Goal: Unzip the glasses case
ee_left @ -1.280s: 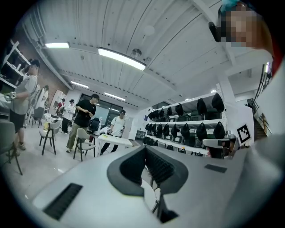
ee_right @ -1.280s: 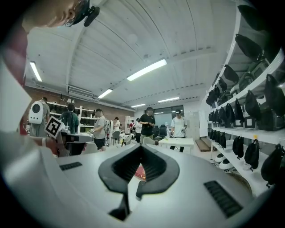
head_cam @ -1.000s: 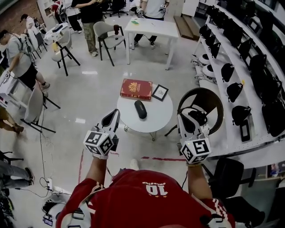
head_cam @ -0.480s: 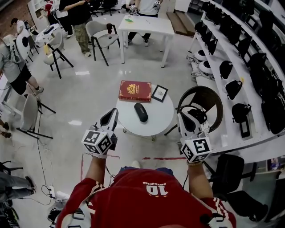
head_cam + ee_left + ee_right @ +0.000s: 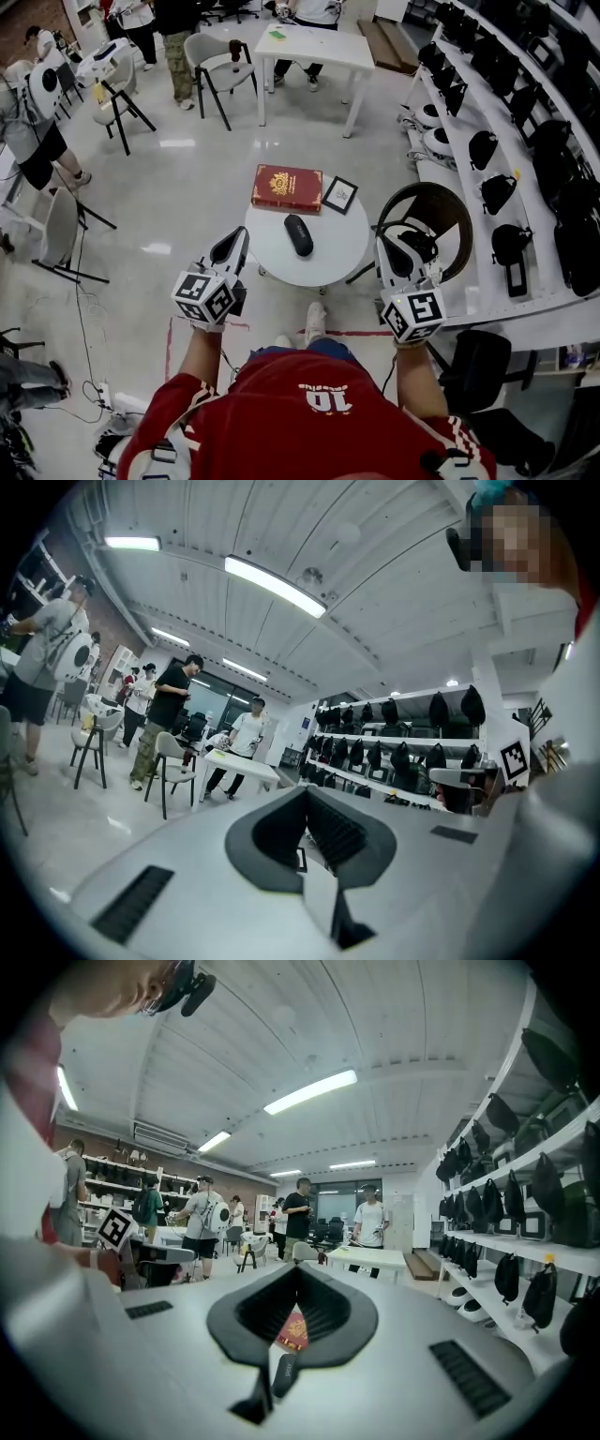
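A red book (image 5: pixel 286 187) lies at the far edge of my round white table (image 5: pixel 339 249), a small framed picture (image 5: pixel 338 194) just right of it. A dark round chair (image 5: pixel 450 208) stands right of the table, a white desk (image 5: pixel 314 49) far beyond.

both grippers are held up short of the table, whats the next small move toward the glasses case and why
Probably lower both grippers forward toward the glasses case. The left gripper and right gripper are shut, empty and short of the round table, and the case lies untouched near its middle, in front of the red book.
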